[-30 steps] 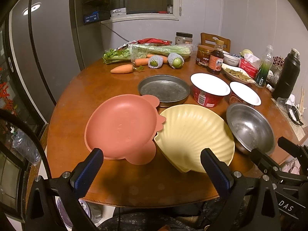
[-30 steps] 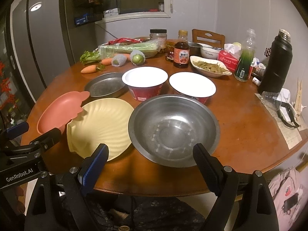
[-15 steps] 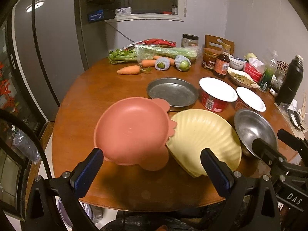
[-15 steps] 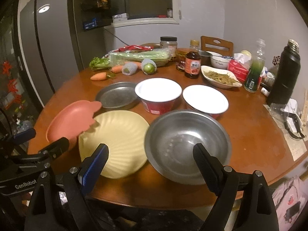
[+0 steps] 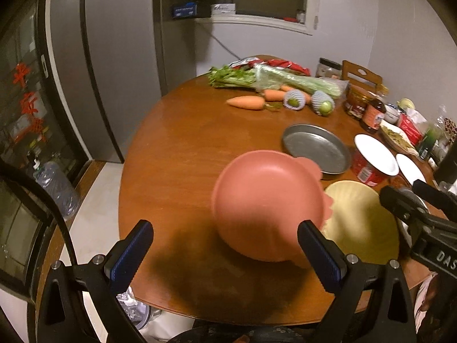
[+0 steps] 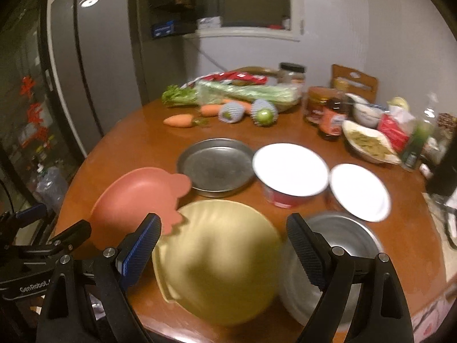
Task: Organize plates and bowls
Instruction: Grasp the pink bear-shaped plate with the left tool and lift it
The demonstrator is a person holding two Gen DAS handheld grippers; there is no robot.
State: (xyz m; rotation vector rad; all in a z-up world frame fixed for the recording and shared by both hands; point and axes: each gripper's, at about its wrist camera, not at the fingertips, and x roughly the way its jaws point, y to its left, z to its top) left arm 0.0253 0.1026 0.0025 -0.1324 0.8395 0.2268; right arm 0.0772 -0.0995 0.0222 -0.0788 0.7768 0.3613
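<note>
Spread wide and gripping nothing, the left gripper (image 5: 224, 245) and right gripper (image 6: 224, 235) hung over the table's (image 5: 185, 148) near edge. From left to right along that edge lay the pink plate (image 5: 265, 203), its ear tabs pointing right; the yellow shell plate (image 6: 220, 260); then the steel bowl (image 6: 342, 245).

Both black grippers carry blue ribbed jaws, silver screws and white lettering.

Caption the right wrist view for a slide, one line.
Open right gripper poised over the yellow shell plate, flanked by the pink plate and steel bowl on a cluttered round table.
</note>
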